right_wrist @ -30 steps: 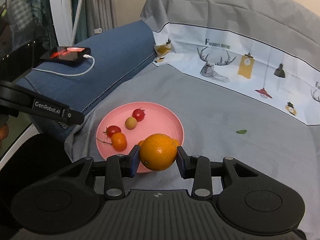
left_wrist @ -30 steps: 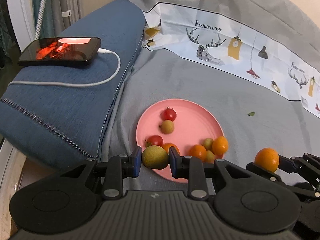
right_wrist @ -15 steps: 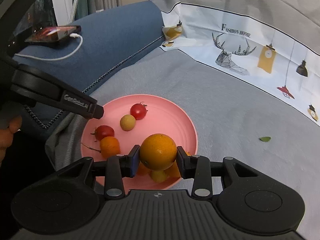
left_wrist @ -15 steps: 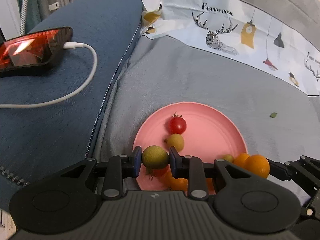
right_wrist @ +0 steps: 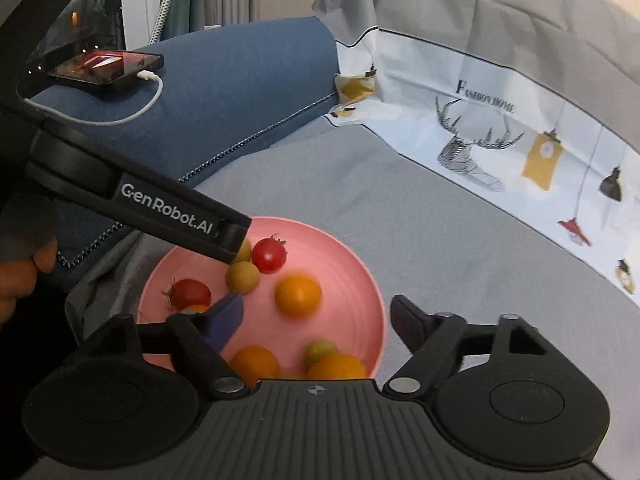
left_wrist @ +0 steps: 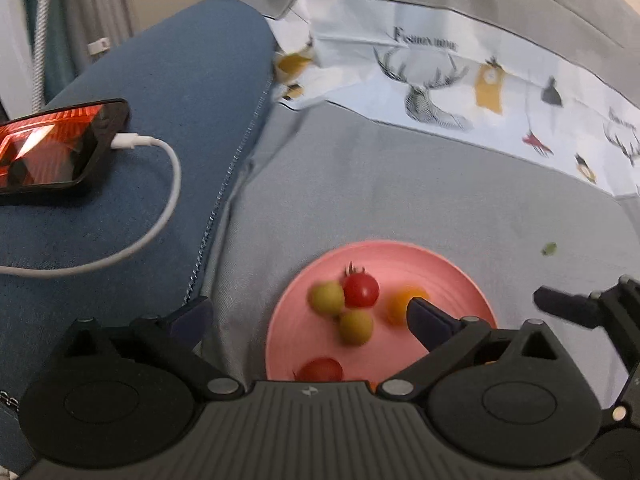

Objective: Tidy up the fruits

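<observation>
A pink plate (left_wrist: 436, 268) (right_wrist: 360, 276) lies on the grey cloth and holds several small fruits. In it are a red tomato (left_wrist: 361, 290) (right_wrist: 269, 255), two green fruits (left_wrist: 327, 298) (left_wrist: 356, 327), a blurred orange (left_wrist: 400, 304) (right_wrist: 298, 295), a second tomato (right_wrist: 190, 294) and more oranges (right_wrist: 336, 366) near the front rim. My left gripper (left_wrist: 308, 316) is open and empty above the plate's left side. My right gripper (right_wrist: 316, 320) is open and empty above the plate. The left gripper's finger (right_wrist: 160, 212) crosses the right wrist view.
A blue cushion (left_wrist: 168, 120) lies at the left with a lit phone (left_wrist: 56, 148) (right_wrist: 106, 68) on a white charging cable (left_wrist: 152, 220). A white printed cloth band (left_wrist: 460, 88) runs along the back. A small green leaf (left_wrist: 549, 248) lies right of the plate.
Both grippers have opened. The green fruit from the left gripper and the orange from the right gripper now lie in the plate, the orange still blurred by motion.
</observation>
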Action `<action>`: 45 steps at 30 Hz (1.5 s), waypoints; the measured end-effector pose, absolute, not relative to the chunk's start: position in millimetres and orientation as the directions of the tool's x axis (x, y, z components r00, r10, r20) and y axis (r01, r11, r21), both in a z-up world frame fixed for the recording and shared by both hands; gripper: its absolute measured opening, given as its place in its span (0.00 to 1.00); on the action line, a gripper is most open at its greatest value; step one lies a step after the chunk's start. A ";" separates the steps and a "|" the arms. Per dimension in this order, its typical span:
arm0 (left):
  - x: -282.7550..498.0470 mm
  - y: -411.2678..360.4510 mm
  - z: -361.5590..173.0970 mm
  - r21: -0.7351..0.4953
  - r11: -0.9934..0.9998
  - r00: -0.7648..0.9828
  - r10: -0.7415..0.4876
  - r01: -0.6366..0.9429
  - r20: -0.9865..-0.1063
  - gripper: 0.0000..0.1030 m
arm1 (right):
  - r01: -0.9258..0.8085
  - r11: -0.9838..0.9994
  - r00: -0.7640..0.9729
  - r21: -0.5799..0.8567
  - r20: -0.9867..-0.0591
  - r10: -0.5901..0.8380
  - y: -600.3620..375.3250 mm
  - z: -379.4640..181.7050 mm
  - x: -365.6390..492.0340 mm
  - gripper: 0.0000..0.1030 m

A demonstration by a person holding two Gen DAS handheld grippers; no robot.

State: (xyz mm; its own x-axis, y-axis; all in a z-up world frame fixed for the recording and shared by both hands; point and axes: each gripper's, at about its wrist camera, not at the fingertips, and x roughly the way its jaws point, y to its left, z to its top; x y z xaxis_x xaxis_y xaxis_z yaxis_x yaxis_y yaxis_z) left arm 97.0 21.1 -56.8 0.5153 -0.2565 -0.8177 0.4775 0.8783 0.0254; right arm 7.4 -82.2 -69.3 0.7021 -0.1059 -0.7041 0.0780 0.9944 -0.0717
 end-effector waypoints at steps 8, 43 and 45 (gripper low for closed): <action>59.8 41.9 -40.2 0.018 0.886 0.488 -0.238 0.464 -0.840 1.00 | 0.151 0.988 0.673 -0.036 -0.728 -0.129 -78.9 -52.6 -39.2 0.90; -62.8 85.0 8.5 0.113 0.906 0.578 -0.160 0.407 -0.801 1.00 | 0.310 0.951 0.748 -0.024 -0.612 -0.259 -43.8 6.6 -156.3 0.99; -63.3 85.1 8.6 0.117 0.906 0.580 -0.158 0.407 -0.799 1.00 | 0.310 0.951 0.747 -0.025 -0.612 -0.259 -43.8 6.6 -156.1 0.99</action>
State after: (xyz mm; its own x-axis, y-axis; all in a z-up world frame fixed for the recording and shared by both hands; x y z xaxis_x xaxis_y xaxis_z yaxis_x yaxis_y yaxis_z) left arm -63.3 85.1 8.6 0.5800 -0.1577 -0.7992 0.4070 0.9060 0.1166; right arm -156.1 -43.8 6.6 0.7470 -0.2594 -0.6121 0.3097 0.9505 -0.0249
